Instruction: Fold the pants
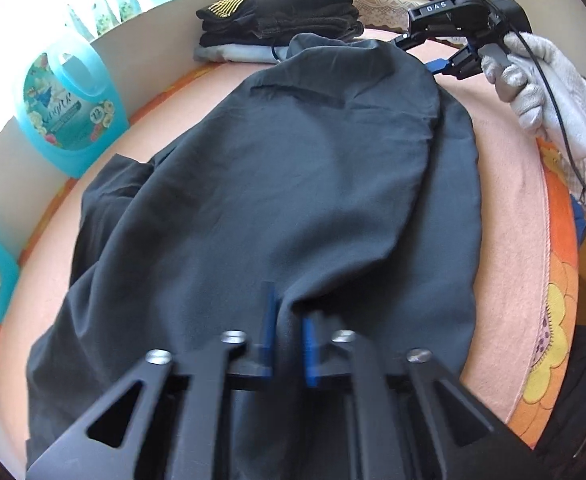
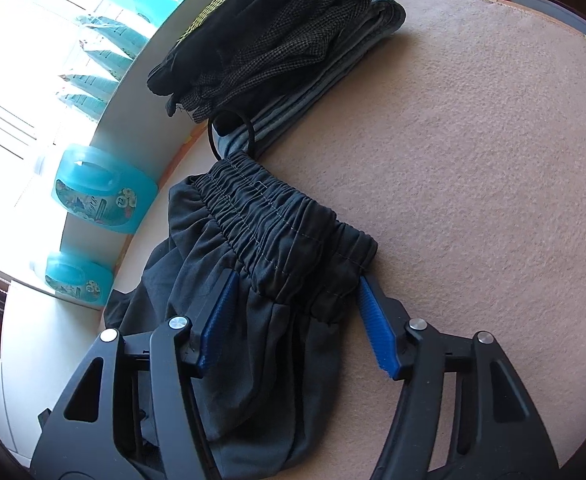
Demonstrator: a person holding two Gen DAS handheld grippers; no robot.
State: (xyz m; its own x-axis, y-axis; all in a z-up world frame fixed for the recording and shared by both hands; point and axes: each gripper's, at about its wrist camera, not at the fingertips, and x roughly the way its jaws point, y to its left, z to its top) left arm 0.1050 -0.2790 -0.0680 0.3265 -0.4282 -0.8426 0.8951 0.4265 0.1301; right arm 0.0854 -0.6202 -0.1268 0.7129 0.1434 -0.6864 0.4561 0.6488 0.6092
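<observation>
Dark grey pants (image 1: 293, 184) lie along a peach blanket, one half laid over the other. My left gripper (image 1: 289, 320) is shut on a pinch of the fabric at the near end. In the right wrist view the elastic waistband (image 2: 277, 216) lies bunched on the blanket. My right gripper (image 2: 297, 304) is open, its blue pads (image 2: 377, 332) either side of the waistband end of the pants (image 2: 253, 340). The right gripper also shows in the left wrist view (image 1: 425, 54), held by a gloved hand at the far end.
A stack of folded dark clothes (image 1: 285, 20) (image 2: 277, 36) lies just beyond the waistband, with a black hair tie (image 2: 229, 132) beside it. Turquoise detergent bottles (image 1: 69, 108) (image 2: 101, 200) stand along the white sill on the left. The orange blanket edge (image 1: 553, 300) runs on the right.
</observation>
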